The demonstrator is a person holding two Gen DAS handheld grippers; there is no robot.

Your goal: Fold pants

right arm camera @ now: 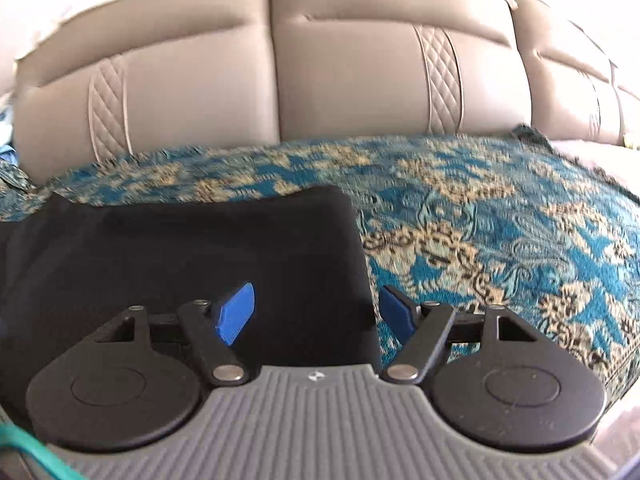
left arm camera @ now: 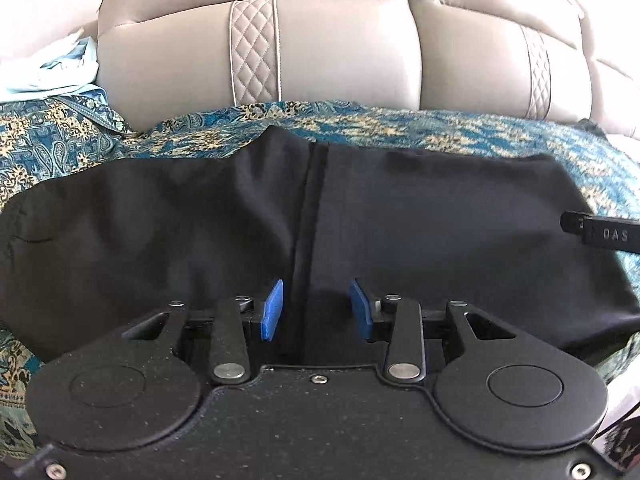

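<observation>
Pants (left arm camera: 240,216): dark matt cloth, smooth; cover (right arm camera: 500,232) beneath: woven patterned cloth, teal and gold, rough; sofa back (right arm camera: 340,80) ahead: beige leather-like, soft sheen, quilted strips; left gripper (left arm camera: 316,310): matt black plastic, blue ribbed pads (left arm camera: 273,310), metal pins.

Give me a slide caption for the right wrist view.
Right gripper open over the black pants' right edge on the patterned cover.
</observation>
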